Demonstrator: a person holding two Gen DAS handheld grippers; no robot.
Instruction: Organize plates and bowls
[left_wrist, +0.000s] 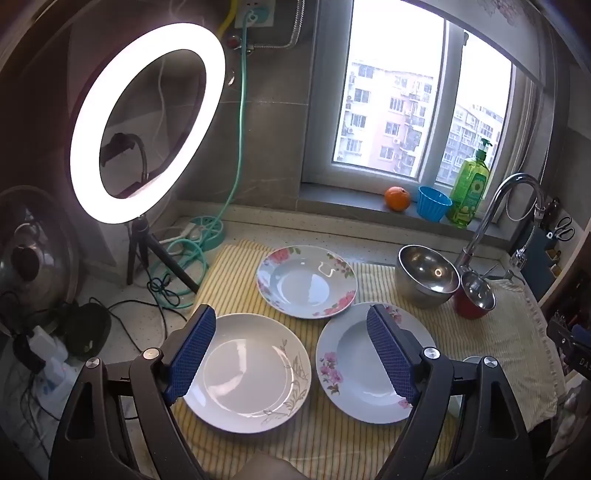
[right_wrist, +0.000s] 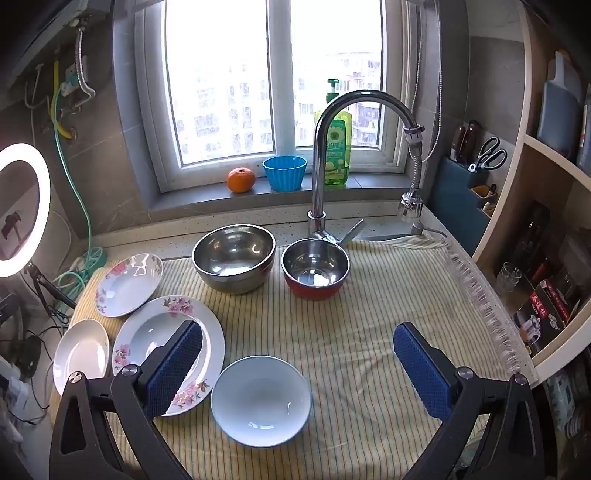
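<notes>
Jaws spread, empty, on left gripper (left_wrist: 291, 350) and right gripper (right_wrist: 299, 365); white bowl (right_wrist: 260, 400) seen whole only in right view.

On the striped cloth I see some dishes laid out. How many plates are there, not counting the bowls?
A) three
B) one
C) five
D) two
A: three plates lie apart on the striped cloth: a far pink-flowered plate, a near pink-flowered plate and a plain white plate; the rest are a white bowl, a steel bowl and a red-sided steel bowl.
</notes>
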